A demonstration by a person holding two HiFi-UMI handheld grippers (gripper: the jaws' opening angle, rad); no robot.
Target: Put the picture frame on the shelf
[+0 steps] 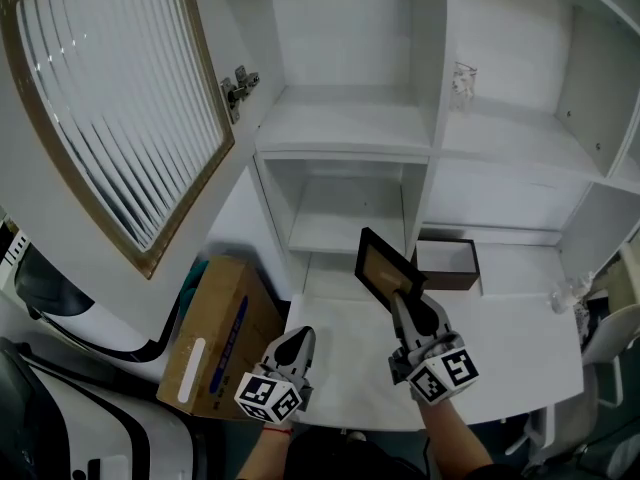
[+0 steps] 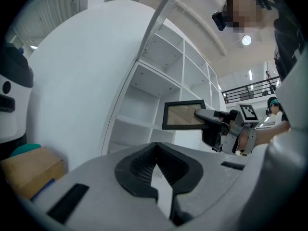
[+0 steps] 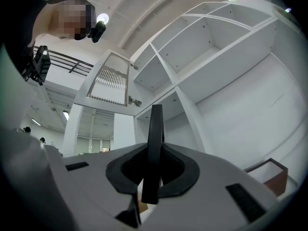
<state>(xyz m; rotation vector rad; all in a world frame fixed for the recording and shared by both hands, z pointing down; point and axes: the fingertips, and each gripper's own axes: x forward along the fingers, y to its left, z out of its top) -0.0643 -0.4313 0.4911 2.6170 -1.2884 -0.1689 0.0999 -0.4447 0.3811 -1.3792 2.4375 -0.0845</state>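
Now the right tool (image 3: 150, 165) pinches the picture frame (image 3: 155, 124) edge-on; the left tool (image 2: 155, 153) is closed, empty.

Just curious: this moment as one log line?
right gripper: shut on frame, raised | left gripper: shut, empty | shelf: no frame yet

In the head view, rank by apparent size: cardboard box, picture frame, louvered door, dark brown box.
1. louvered door
2. cardboard box
3. picture frame and dark brown box: look alike; the frame is held nearer the camera, so unranked.
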